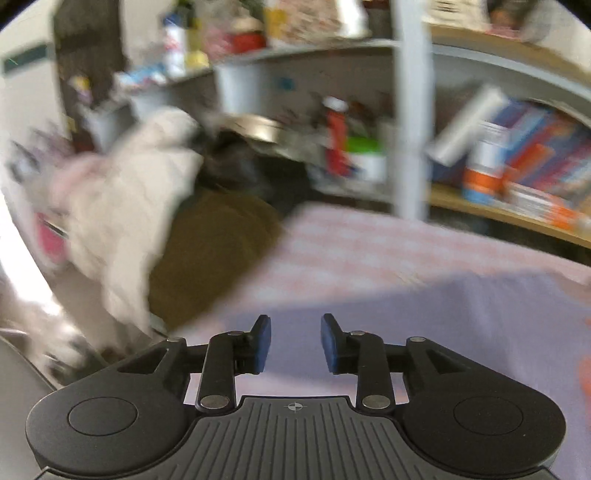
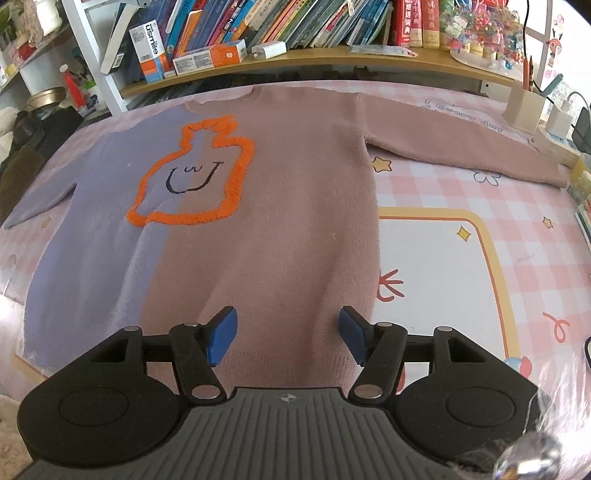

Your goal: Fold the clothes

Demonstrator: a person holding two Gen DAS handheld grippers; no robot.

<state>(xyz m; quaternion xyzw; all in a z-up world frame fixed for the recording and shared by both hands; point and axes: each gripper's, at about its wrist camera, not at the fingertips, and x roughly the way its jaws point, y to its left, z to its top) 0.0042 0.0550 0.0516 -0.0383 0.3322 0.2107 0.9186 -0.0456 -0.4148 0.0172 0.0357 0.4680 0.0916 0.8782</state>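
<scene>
Where the right wrist view is sharp, a sweater (image 2: 258, 206) lies spread flat and face up on a pink checked cloth (image 2: 517, 229) covering the table. Its left half is lilac and its right half dusty pink, with an orange outlined figure (image 2: 192, 173) and a small drawn face across the join. The collar lies at the far side, just short of a wooden shelf (image 2: 332, 61) of books (image 2: 258, 22). The right sleeve (image 2: 465, 147) stretches out toward the far right; the left sleeve (image 2: 40, 206) runs off toward the left edge. The hem lies nearest.

The right gripper (image 2: 288, 334) hovers over the near hem of the pink half, jaws standing wide apart with nothing between the pads.

The left wrist view is heavily blurred. The left gripper (image 1: 295, 343) sits above the lilac part of the sweater (image 1: 406, 325), its jaws narrowly parted and holding nothing. A pale heap of fabric (image 1: 129, 206) and a brown garment (image 1: 210, 251) lie at the far left, beside a grey shelving unit (image 1: 410, 110).
</scene>
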